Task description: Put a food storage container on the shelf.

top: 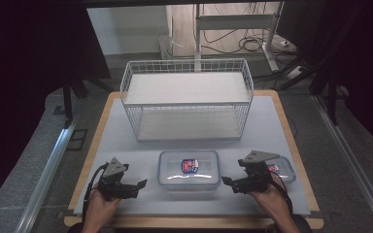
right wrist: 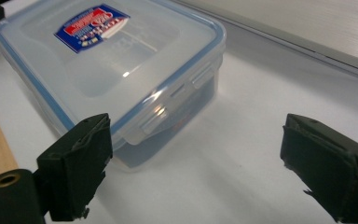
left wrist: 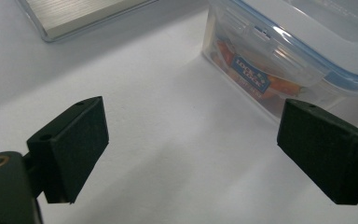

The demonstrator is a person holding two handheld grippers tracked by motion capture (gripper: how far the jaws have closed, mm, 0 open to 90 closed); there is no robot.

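setup: a person is sitting at the table point(top: 126, 145) with a gripper in each hand, and a white wire basket point(top: 187, 99) is standing at the far side of the grey mat.

main thing: the big clear container point(top: 189, 170) with the blue-edged snap lid is sitting at the near middle of the mat, right between the two grippers and just in front of the basket. Lid is looking clipped down, red and blue sticker on top.

other box: a smaller container point(top: 281, 169) of the same kind is lying near the right edge, partly behind the right gripper.

left gripper point(top: 138, 187): hanging low over the mat just left of the big container, jaws spread wide and gripping nothing. In its own view the container's clip side point(left wrist: 279, 60) is sitting ahead and to the right, not between the pads.

right gripper point(top: 227, 183): same deal on the other side, jaws wide apart and empty, near the container but not touching it.

step, my guess: this is looking like the approach, both hands lining up on the big container before any grab.

next move, as I'm reading it: each gripper is needing to slide inward so the box wall or a lid clip is landing between its pads, then closing gently. The plastic is looking slick, so squaring up first is mattering.
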